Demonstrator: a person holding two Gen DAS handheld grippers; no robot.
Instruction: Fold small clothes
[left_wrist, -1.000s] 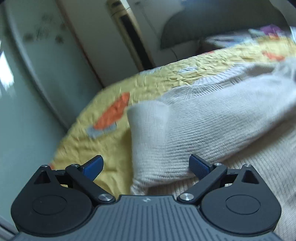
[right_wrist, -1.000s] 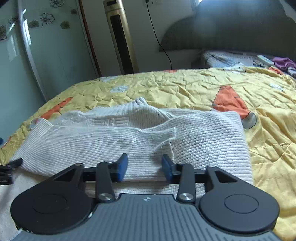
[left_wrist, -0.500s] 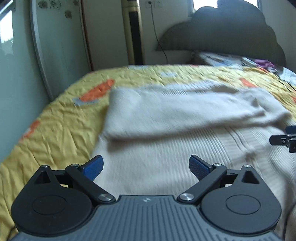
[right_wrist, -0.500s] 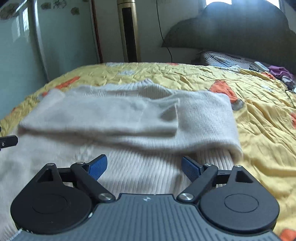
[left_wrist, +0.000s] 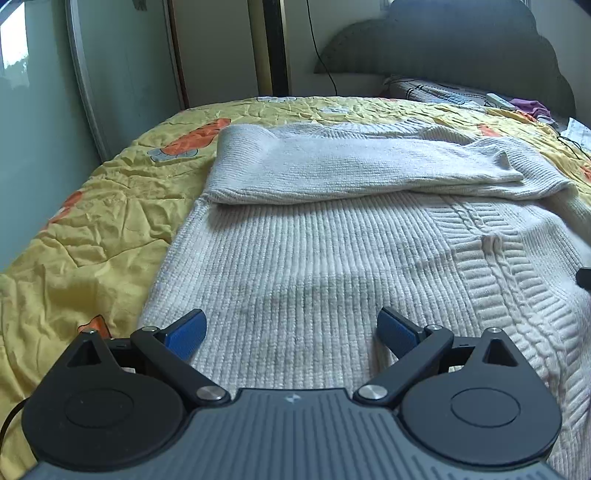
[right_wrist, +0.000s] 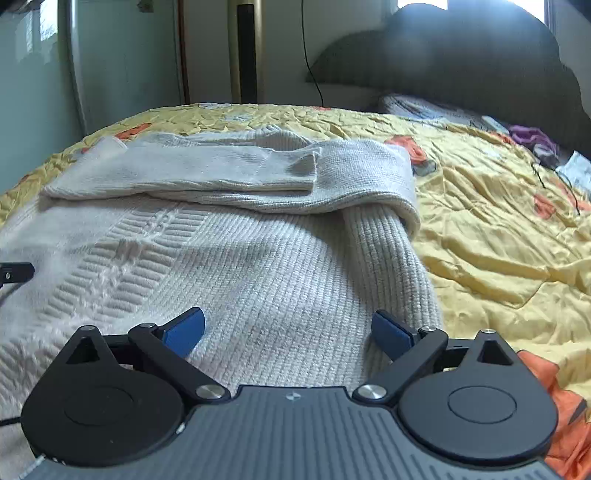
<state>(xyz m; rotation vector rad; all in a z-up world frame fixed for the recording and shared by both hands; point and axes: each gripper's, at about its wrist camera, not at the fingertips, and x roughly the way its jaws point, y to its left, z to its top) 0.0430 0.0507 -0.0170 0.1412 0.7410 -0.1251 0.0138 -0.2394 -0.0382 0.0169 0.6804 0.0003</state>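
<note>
A cream knitted sweater (left_wrist: 332, 251) lies flat on the yellow bedspread (left_wrist: 103, 221), its two sleeves (left_wrist: 332, 166) folded across the chest at the far end. It also shows in the right wrist view (right_wrist: 258, 266), sleeves (right_wrist: 229, 173) overlapping. My left gripper (left_wrist: 291, 332) is open and empty over the sweater's near left part. My right gripper (right_wrist: 288, 332) is open and empty over the near right part. A bit of the left gripper (right_wrist: 14, 271) shows at the right view's left edge.
A dark padded headboard (left_wrist: 461, 48) and a pillow (left_wrist: 436, 92) stand at the far end. A tall fan tower (right_wrist: 245, 51) and a cable (right_wrist: 310, 55) are by the wall. A glass door (left_wrist: 44, 92) is on the left. Purple cloth (right_wrist: 535, 138) lies far right.
The right gripper opened and let go of the sleeve. Both grippers drew back toward the sweater's near end. The left view swung from the sleeve to the whole sweater.
</note>
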